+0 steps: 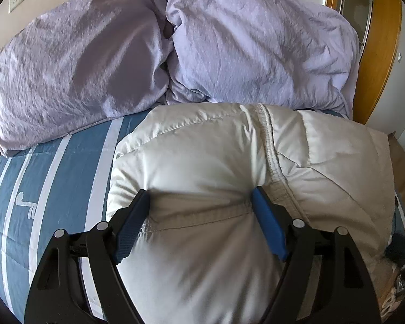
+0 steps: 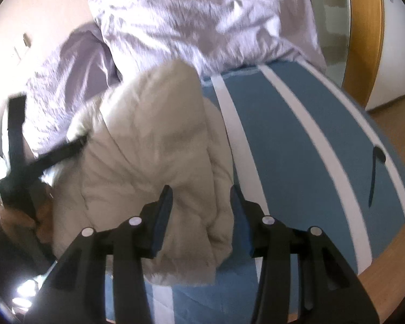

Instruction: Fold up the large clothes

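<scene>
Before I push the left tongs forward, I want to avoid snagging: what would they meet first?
The white puffer jacket. The left tongs are open astride its padded bulk, apparently already touching, so going straight on presses into it near the zipper seam.

Nothing here can be read. The blue striped bedsheet (image 1: 67, 178) carries a small white emblem (image 1: 27, 205), but it forms no legible letters or numbers.

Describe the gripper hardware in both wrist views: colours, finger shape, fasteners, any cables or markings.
Both match. The left gripper and the right gripper have matte black curved linkage arms joined by round silver pins, ending in flat rectangular fingers with blue textured pads. No cables, logos or sleeves are visible.
</scene>
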`<state>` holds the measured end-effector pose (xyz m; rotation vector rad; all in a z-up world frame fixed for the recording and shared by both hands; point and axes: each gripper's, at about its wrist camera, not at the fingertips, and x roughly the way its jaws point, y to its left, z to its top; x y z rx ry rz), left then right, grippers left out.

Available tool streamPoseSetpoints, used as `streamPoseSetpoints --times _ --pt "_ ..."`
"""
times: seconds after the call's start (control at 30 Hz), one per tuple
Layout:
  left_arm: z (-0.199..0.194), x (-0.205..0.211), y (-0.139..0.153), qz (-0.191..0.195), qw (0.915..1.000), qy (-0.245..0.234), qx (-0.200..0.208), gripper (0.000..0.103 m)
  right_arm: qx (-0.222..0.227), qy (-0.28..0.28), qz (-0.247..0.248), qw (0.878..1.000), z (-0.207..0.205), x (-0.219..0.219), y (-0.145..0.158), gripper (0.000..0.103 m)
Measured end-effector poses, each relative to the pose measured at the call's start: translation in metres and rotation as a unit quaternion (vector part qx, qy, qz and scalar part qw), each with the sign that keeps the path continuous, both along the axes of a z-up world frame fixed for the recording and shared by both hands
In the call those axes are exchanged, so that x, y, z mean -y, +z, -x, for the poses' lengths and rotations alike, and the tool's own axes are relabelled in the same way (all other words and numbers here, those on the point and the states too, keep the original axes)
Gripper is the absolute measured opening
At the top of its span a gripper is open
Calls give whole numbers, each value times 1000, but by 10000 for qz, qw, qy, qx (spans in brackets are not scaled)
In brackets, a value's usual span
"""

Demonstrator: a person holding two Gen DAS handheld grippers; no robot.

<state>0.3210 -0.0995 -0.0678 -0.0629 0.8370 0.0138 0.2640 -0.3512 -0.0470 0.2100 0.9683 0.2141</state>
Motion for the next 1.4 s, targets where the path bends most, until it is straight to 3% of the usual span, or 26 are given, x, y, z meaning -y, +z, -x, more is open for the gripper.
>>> streamPoseSetpoints --times 0.3,0.7,1.1,1.4 --pt "-1 -1 0 -42 10000 53 -50 78 432 294 -16 9986 -43 -36 33 45" --pt "-1 -1 0 -39 10000 63 -59 78 620 318 187 9974 -79 -64 38 45" --pt "-3 0 0 -18 10000 72 -63 78 485 160 631 9967 -91 -65 13 38" --pt "-4 3 0 -46 9999 71 -68 78 233 87 686 9973 -93 -61 -13 34"
